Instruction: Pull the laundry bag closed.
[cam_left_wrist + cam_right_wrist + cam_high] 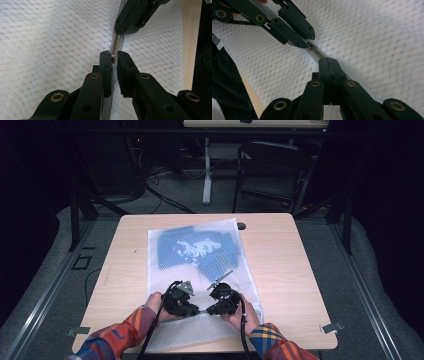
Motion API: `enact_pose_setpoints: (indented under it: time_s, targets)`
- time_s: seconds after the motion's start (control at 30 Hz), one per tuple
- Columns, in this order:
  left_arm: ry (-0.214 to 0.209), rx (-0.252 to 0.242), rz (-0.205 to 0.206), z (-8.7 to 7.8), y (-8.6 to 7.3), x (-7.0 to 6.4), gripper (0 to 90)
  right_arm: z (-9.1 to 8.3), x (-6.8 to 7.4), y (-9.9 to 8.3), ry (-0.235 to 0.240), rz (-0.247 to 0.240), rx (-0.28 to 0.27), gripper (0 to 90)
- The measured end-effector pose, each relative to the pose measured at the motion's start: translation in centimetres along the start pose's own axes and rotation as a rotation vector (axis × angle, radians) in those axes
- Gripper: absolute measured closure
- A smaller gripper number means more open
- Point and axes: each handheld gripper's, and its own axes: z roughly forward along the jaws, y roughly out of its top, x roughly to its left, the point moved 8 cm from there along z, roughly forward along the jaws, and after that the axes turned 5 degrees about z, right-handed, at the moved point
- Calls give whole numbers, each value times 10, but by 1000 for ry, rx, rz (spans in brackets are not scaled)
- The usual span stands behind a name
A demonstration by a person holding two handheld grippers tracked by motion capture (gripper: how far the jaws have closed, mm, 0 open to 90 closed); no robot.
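A white mesh zip bag [165, 245] lies flat on the wooden table [285, 270] with a blue garment [220, 260] inside. Both grippers meet at its near end, tip to tip. My left gripper [196, 310] [113, 60] is shut on the zipper seam [113, 75] right at the slider. The metal pull tab [115, 46] runs from there into my right gripper [207, 310] [329, 61], which is shut on its far end. In the right gripper view the left gripper [308, 41] sits just beyond the tab [315, 51]. The right gripper's fingers [127, 22] show in the left gripper view.
A black chair [270, 170] and a white desk leg [206, 170] stand on the floor beyond the table. A cable grommet [241, 226] is set near the table's far edge. The bag's near end reaches the front edge, where plaid sleeves [120, 335] come in.
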Motion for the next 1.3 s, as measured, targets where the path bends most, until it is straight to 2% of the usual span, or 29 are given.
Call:
enact_pose_setpoints:
  time_s: [0.1, 0.17, 0.47, 0.63, 0.77, 0.9, 1.03, 1.27, 1.3]
  targets:
    - [-5, 5, 0, 1, 0, -1, 829, 9, -3, -3, -19, -16, 51, 900]
    - [-7, 14, 4, 0, -2, -1, 829, 9, -3, -4, -5, -11, 46, 900]
    - [-16, 7, 7, -1, -2, -3, 830, 9, -5, -5, 9, 6, 32, 900]
    - [-11, 18, 2, -1, -3, -3, 830, 9, -5, -5, -5, -2, 35, 900]
    - [-17, 19, -6, -2, -5, -2, 830, 9, -4, -5, 12, 12, 28, 900]
    - [-15, 26, -5, -4, -7, -2, 830, 9, -5, -5, 8, 17, 26, 900]
    - [-26, 15, -8, -5, -8, -2, 830, 9, -5, -5, 7, 13, 30, 900]
    - [-17, 17, -10, -6, -9, -1, 830, 9, -5, -5, 7, 19, 25, 900]
    - [-28, 10, -15, -7, -9, -2, 830, 9, -4, -5, 8, 18, 25, 900]
